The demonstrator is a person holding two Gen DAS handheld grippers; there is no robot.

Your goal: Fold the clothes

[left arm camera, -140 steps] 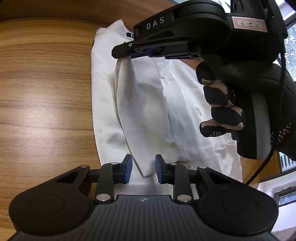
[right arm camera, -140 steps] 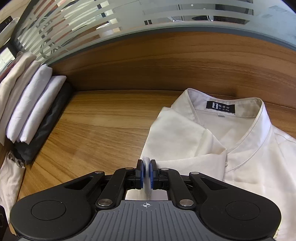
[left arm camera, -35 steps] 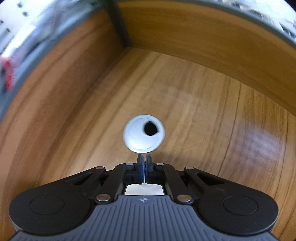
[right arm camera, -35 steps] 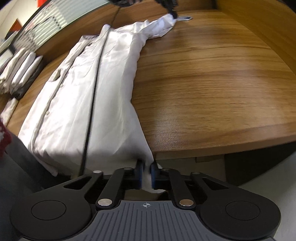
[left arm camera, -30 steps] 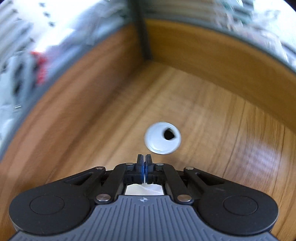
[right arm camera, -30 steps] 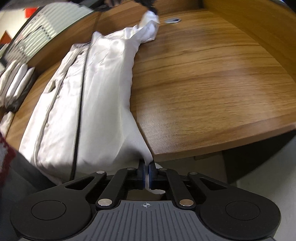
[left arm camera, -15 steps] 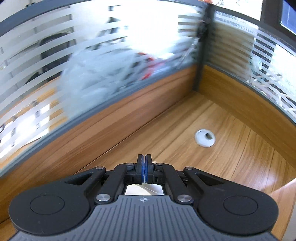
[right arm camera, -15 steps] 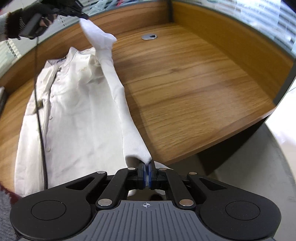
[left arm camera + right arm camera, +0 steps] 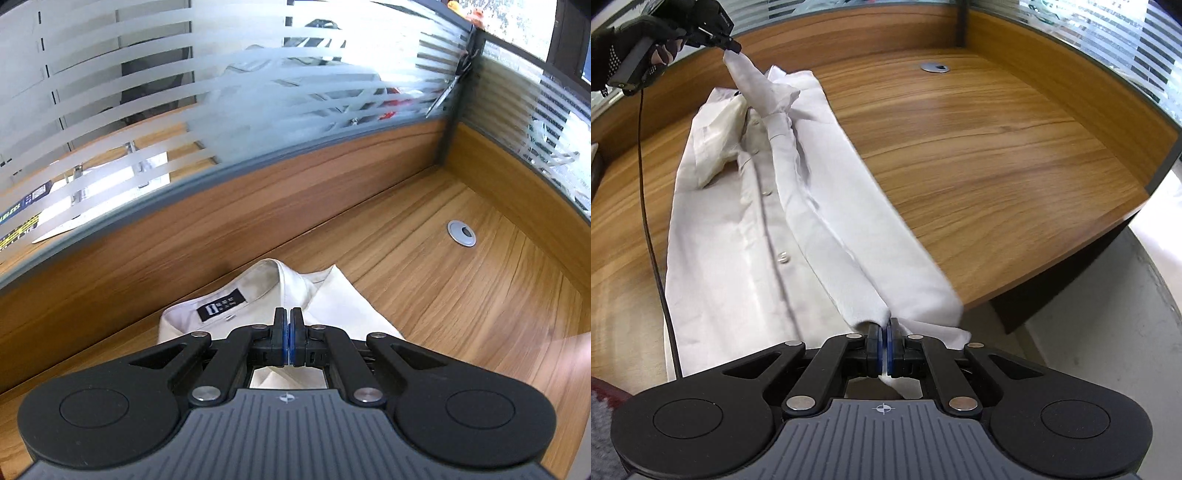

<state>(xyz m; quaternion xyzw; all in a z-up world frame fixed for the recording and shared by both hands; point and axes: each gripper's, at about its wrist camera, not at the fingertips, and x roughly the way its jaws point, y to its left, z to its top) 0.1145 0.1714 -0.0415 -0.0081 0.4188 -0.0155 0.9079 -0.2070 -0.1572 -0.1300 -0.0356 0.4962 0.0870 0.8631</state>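
A white button-up shirt [image 9: 716,258] lies lengthwise on the wooden desk [image 9: 997,147], collar at the far end. Its right side is lifted into a long folded strip [image 9: 827,206] stretched over the shirt's front. My right gripper [image 9: 885,332] is shut on the strip's near, hem end, past the desk's front edge. In the right wrist view my left gripper [image 9: 729,47], in a gloved hand, is shut on the far end above the collar. The left wrist view shows my left gripper [image 9: 289,321] closed above the collar and its black label [image 9: 220,307], with white cloth behind the pads.
A round grey cable grommet [image 9: 461,232] sits in the desk near the far right corner. Wood panels topped with striped frosted glass [image 9: 221,92] wall the desk at the back and right. A black cable [image 9: 650,221] hangs from the left hand across the shirt's left side.
Both grippers have carried the shirt's right side up and leftward over its front. The left wrist view swung from the grommet to the collar. Both stayed closed on cloth.
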